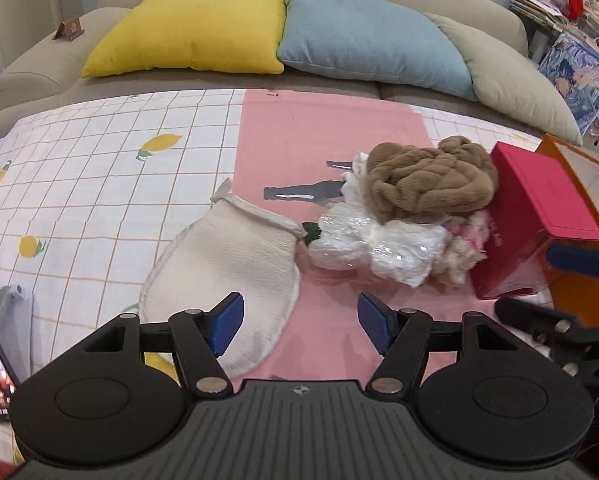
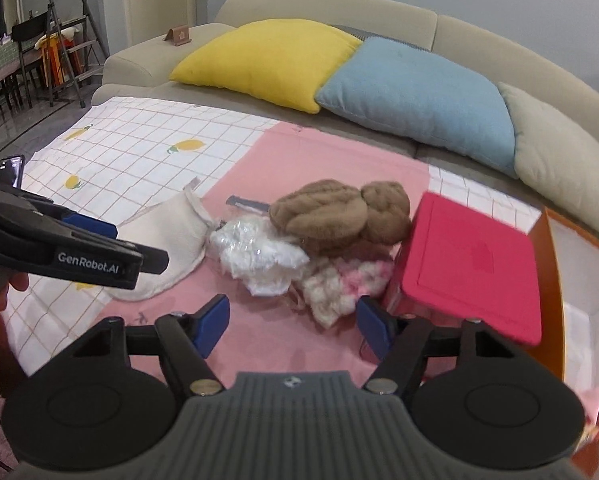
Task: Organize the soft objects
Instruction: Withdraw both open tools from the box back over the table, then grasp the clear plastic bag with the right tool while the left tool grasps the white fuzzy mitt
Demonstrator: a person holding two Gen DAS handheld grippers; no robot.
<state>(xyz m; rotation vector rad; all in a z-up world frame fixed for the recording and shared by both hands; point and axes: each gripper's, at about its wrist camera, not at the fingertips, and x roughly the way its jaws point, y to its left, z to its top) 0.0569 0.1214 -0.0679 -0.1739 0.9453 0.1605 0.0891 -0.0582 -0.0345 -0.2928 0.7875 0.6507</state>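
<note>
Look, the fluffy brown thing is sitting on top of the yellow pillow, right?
Not quite. The fluffy brown thing sits on top of the pile of soft things on the pink cloth, beside the red box. The yellow pillow is back on the sofa. The left wrist view shows this.

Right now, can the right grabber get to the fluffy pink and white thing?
Probably yes. The right gripper is open and empty, and the pink and white fluff lies just ahead of its fingers, with nothing between them.

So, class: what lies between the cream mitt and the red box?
A heap: the plastic-wrapped white bundle, the brown fluffy item on top, and pink-and-white fluff against the red box. The cream mitt lies left; right wrist view shows it best.
</note>
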